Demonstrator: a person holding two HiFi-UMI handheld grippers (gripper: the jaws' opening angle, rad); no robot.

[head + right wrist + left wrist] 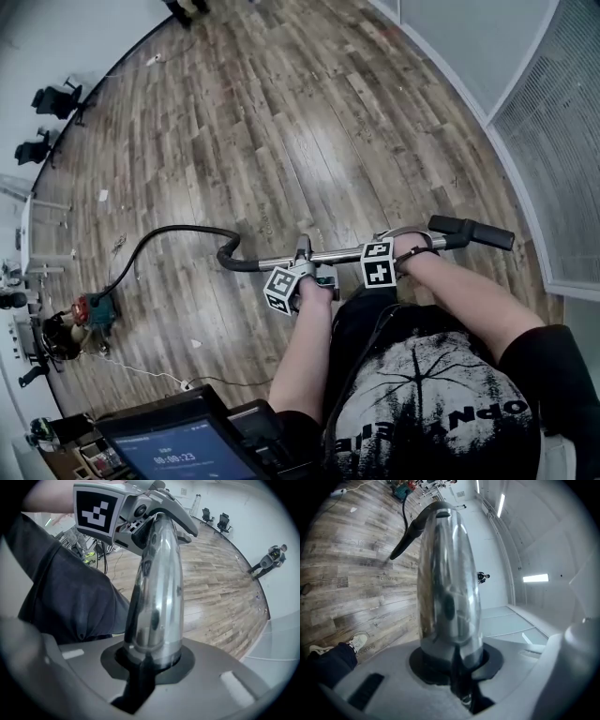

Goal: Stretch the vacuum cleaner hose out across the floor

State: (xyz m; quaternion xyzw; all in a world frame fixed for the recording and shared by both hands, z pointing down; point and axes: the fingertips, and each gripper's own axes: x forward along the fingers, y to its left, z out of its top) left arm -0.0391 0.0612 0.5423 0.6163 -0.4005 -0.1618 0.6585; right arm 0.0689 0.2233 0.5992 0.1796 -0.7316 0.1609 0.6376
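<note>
a person stood on the wood floor [356, 112] and held a chrome tube [342, 254] about level in front of the body, with both grippers on it. the left gripper [302, 279] had its jaws pinched on the tube near the middle; the right gripper [398, 255] had its jaws pinched on the same tube just beside it, nearer the black handle [473, 232] at the tube's right end. in the left gripper view the tube [447, 588] stood between the jaws of the left gripper [452, 667] and ran away to a black bend, past which the thin hose [404, 513] led to the vacuum [401, 488] at the top edge; a shoe [357, 641] showed low at the left. in the right gripper view the tube [157, 597] rose from the jaws of the right gripper [145, 667] up to the left gripper [150, 522], clamped farther along. in the head view the black hose [169, 232] left the tube's left end, arced leftward over the floor and came down to the vacuum [92, 311] near the left wall, well apart from the person. office chairs [54, 99] stood at the upper left, a lit screen [178, 448] sat at the bottom edge, and another person [271, 558] stood far off by the wall
</note>
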